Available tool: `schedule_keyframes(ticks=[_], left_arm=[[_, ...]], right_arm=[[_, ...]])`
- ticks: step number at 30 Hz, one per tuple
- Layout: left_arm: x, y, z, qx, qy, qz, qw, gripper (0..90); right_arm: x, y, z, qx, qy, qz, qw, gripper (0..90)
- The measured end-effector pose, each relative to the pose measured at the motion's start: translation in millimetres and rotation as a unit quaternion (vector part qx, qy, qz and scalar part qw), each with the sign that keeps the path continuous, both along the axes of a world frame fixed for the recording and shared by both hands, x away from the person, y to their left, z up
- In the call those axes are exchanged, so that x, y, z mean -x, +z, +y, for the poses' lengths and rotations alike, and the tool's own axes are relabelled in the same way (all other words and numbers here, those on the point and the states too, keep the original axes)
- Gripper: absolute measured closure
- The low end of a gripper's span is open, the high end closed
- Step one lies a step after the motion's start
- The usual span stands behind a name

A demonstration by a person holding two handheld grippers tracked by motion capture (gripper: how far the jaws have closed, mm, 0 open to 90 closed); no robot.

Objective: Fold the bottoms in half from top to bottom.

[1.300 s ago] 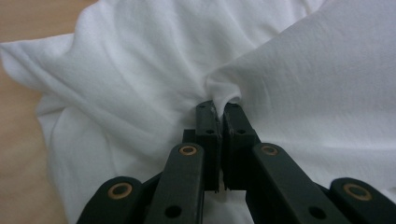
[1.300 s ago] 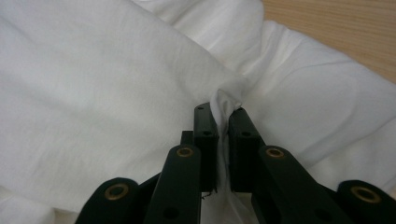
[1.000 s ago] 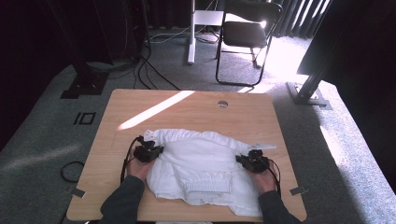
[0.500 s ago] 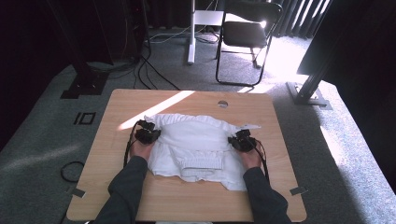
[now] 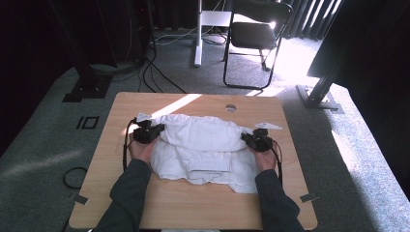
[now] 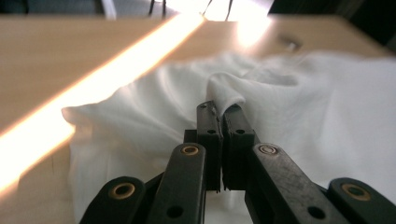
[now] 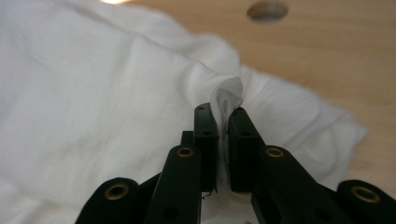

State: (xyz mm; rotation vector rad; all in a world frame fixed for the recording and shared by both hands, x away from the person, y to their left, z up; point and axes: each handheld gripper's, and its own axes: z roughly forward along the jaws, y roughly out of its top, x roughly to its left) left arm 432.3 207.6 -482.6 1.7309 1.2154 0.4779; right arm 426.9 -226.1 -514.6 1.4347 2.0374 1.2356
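- On the table (image 5: pixel 193 203), high view: white garment (image 5: pixel 203 145) lies mid-table, its far part folded over toward the person. Left gripper (image 5: pixel 153 129) at the garment's left edge, right gripper (image 5: pixel 247 137) at its right edge, 1 hand behind each. Chair (image 5: pixel 256 34) on the floor beyond.
- Left gripper view: gripper (image 6: pixel 223 108) jaws closed tight, pinching a raised fold of garment (image 6: pixel 327 121); sun stripe (image 6: pixel 93 88) crosses the wood.
- Right gripper view: gripper (image 7: pixel 223 112) jaws closed on a cloth ridge of garment (image 7: pixel 93 102); table hole (image 7: pixel 267 10) beyond.
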Motion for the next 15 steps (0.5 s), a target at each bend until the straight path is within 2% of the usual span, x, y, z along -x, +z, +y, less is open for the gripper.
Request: schedule_keyframes(ticks=[1, 2, 3, 4, 8, 9, 10, 12, 13, 14, 15], left_arm=[[3.5, 7.1, 2.5, 0.014, -0.003, -0.016, 0.9998, 88.8], [3.5, 7.1, 2.5, 0.014, -0.003, -0.016, 0.9998, 88.8], [8.4, 19.3, 7.4, 0.036, -0.008, -0.032, 0.9988, 88.8], [10.1, 24.7, 9.7, 0.047, -0.010, -0.039, 0.9981, 88.9], [14.0, 40.9, 18.3, 0.091, -0.019, -0.054, 0.9942, 89.1], [14.5, 44.5, 20.6, 0.094, -0.020, -0.056, 0.9937, 89.1], [15.5, 48.2, 23.0, 0.102, -0.021, -0.058, 0.9928, 89.2], [19.9, 56.7, 26.4, 0.128, -0.032, -0.068, 0.9889, 89.2], [19.9, 56.7, 26.4, 0.128, -0.032, -0.068, 0.9889, 89.2], [27.6, 64.3, 25.7, 0.135, -0.043, -0.086, 0.9861, 89.2], [31.2, 66.9, 24.9, 0.132, -0.047, -0.091, 0.9860, 89.1]], right_arm=[[2.0, 6.3, -3.3, -0.006, -0.001, -0.011, 0.9999, 84.1], [2.0, 6.3, -3.3, -0.006, -0.001, -0.011, 0.9999, 84.1], [3.9, 12.9, -6.0, -0.008, -0.003, -0.020, 0.9998, 84.2], [6.5, 25.2, -9.4, -0.010, -0.004, -0.038, 0.9992, 84.2], [8.8, 44.0, -14.4, 0.000, 0.001, -0.054, 0.9985, 84.3], [9.1, 48.5, -17.0, -0.001, 0.000, -0.059, 0.9982, 84.4], [9.8, 53.7, -20.4, -0.007, -0.003, -0.067, 0.9977, 84.4], [13.1, 65.7, -29.7, -0.043, -0.014, -0.088, 0.9951, 84.7], [13.1, 65.7, -29.7, -0.043, -0.014, -0.088, 0.9951, 84.7], [17.0, 72.4, -34.0, -0.062, -0.023, -0.107, 0.9921, 84.8], [24.6, 82.8, -37.9, -0.078, -0.026, -0.128, 0.9883, 84.7]])
